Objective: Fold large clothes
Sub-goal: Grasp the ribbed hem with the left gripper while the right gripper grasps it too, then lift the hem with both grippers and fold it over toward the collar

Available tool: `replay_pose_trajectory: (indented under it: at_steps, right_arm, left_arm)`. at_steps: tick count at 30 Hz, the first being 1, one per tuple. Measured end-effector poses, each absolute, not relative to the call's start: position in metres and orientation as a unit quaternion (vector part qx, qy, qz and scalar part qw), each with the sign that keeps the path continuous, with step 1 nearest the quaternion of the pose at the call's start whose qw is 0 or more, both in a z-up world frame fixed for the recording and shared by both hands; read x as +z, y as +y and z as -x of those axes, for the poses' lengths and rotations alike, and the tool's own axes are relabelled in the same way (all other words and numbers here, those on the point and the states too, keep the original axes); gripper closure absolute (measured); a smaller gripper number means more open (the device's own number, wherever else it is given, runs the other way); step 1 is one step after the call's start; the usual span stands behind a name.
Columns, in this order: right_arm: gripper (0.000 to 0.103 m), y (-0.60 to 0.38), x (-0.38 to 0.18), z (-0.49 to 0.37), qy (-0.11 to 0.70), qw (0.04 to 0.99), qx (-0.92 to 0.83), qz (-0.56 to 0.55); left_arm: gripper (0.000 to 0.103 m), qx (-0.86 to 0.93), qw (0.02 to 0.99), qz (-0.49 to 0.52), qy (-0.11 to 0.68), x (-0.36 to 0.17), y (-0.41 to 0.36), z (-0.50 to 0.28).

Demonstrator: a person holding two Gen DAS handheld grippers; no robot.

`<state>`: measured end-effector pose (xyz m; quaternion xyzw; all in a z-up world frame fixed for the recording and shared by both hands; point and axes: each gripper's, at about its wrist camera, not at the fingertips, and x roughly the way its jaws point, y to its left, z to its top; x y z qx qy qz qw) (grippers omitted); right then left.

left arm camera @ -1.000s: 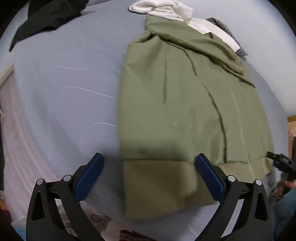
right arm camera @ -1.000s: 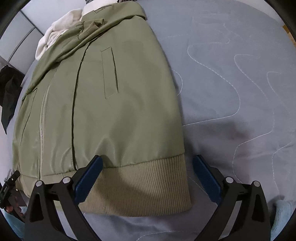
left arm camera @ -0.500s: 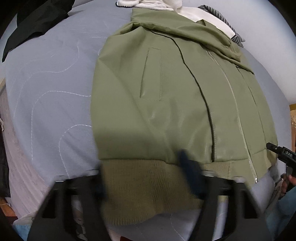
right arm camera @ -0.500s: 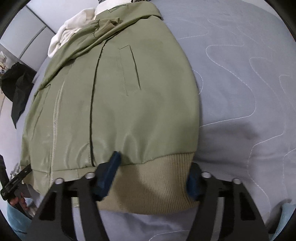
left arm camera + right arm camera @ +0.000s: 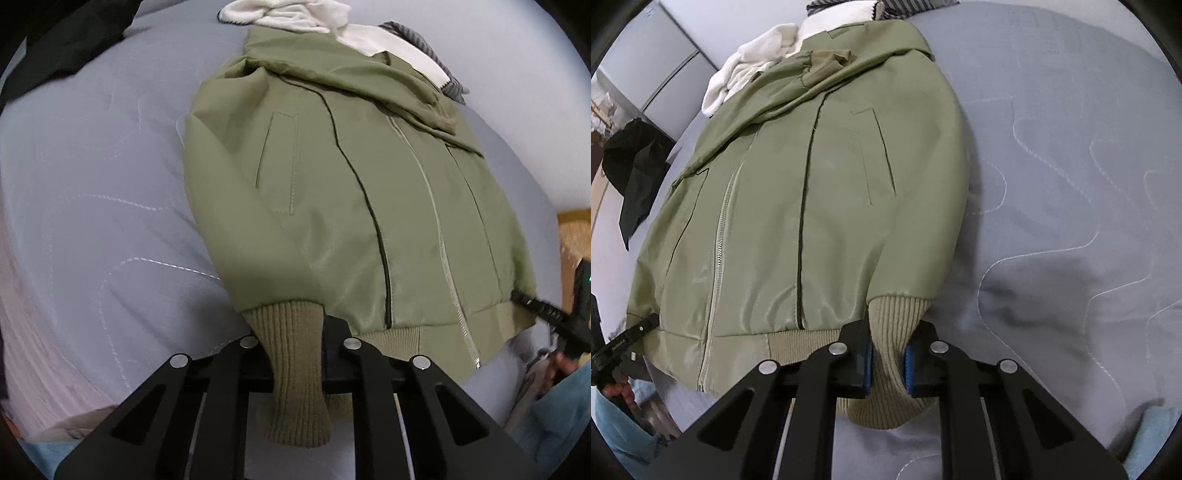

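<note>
the left hand-held gripper (image 5: 297, 354) was clamped on the ribbed hem (image 5: 291, 354) at one bottom corner of the olive bomber jacket (image 5: 351, 206); the right hand-held gripper (image 5: 888, 363) pinched the opposite hem corner. the jacket lay front-up, zipped, on the grey quilted bed (image 5: 1071, 184), with white clothing (image 5: 295, 13) beyond its collar.

Both wrist views look low and close across the same jacket (image 5: 369, 206).
</note>
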<state>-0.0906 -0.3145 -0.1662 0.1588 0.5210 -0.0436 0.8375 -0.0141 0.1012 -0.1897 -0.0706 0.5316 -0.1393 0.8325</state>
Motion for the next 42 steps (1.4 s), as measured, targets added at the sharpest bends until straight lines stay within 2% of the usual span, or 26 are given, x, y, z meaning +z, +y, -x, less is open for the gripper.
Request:
replay_pose_trajectory:
  at_steps: [20,24,31,36,42]
  right_arm:
    - [0.092,-0.281,-0.100,0.118,0.471,0.879,-0.031,-0.074]
    - [0.092,-0.270,-0.059,0.137,0.442,0.894,-0.026,-0.061]
    - [0.092,-0.260,0.004,0.151,0.403,0.914,-0.023,-0.039]
    - [0.092,-0.268,0.026,0.120,0.368,0.929,-0.021,-0.027]
    - [0.092,-0.284,0.034,0.049,0.327,0.944,-0.023,-0.040]
  left_arm:
    - [0.090,-0.142,0.872,0.078,0.462,-0.141,0.118,0.045]
    - [0.090,-0.143,0.884,0.092,0.436,-0.109,0.130,0.061]
    - [0.090,-0.142,0.914,0.054,0.375,-0.037,0.133,0.076]
    - [0.090,-0.155,0.924,0.051,0.346,-0.007,0.125,0.055]
    - [0.090,-0.149,0.931,0.084,0.324,-0.007,0.119,-0.014]
